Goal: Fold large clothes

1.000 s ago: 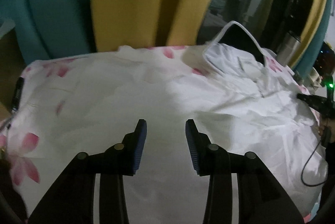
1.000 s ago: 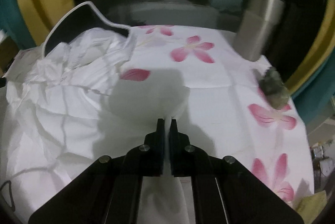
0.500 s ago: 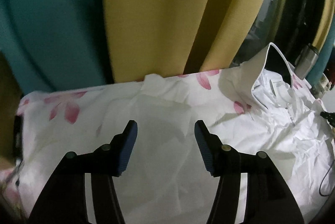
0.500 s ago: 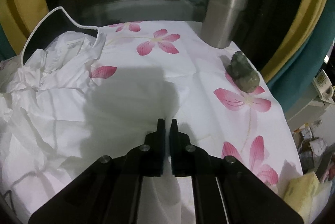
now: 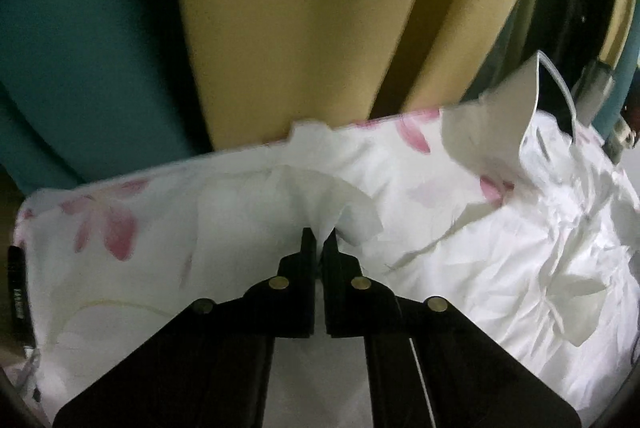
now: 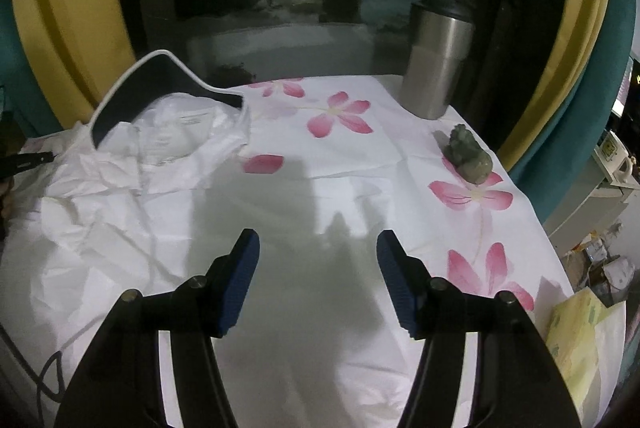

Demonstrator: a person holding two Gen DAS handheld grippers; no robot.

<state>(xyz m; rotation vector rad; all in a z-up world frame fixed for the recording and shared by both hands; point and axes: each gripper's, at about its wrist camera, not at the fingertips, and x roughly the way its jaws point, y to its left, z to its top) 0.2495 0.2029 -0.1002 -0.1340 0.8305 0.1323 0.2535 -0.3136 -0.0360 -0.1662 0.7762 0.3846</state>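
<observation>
A large white shirt lies crumpled on a table with a white cloth printed with pink flowers. Its stiff collar stands up at the far right. My left gripper is shut on a fold of the shirt's white fabric and lifts it a little. In the right wrist view the shirt lies at the left with its dark-lined collar raised. My right gripper is open and empty above flat white fabric.
A steel tumbler and a small green stone figure stand at the table's far right. A yellow-green paper lies at the right edge. A dark cable hangs at the left. Teal and yellow curtains hang behind.
My left gripper moved forward toward the far edge and shut on a fold of the shirt. My right gripper let go of the fabric and opened wide.
</observation>
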